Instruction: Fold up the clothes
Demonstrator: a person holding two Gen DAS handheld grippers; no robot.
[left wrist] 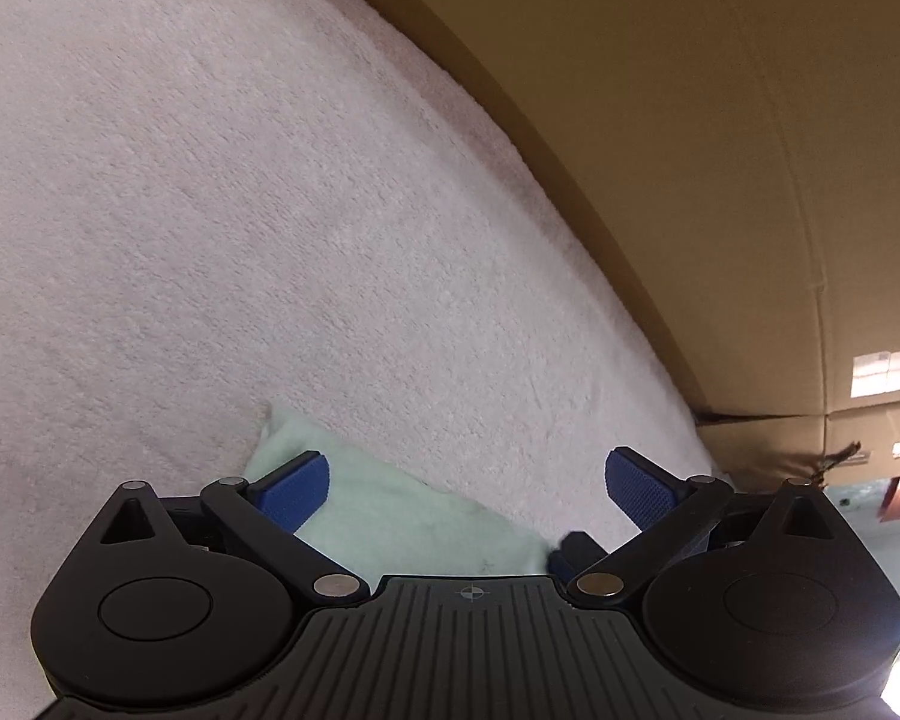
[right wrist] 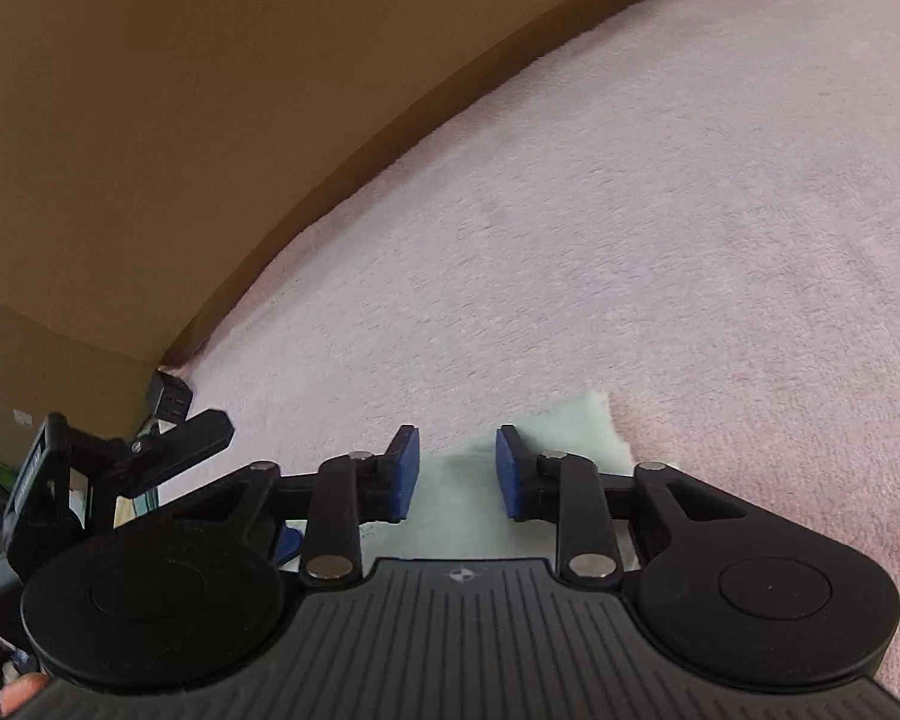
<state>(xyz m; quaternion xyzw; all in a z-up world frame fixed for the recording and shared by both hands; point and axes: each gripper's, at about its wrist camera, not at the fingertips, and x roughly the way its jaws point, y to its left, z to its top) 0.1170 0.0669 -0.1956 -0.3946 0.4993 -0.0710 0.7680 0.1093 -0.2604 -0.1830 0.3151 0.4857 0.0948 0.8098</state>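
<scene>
Pale green cloth [left wrist: 402, 516] lay on pink blanket [left wrist: 210, 210]. Left gripper [left wrist: 468, 486] gaped wide, right gripper [right wrist: 457, 474] half open, both empty; closing could snag blanket.

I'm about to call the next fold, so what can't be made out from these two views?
- Pale green cloth: left wrist view, near part hidden under the left tongs, so its full shape is unknown.
- Same cloth: right wrist view, mostly covered by the right tongs.
- Whether either pair touches the cloth: unclear.
</scene>
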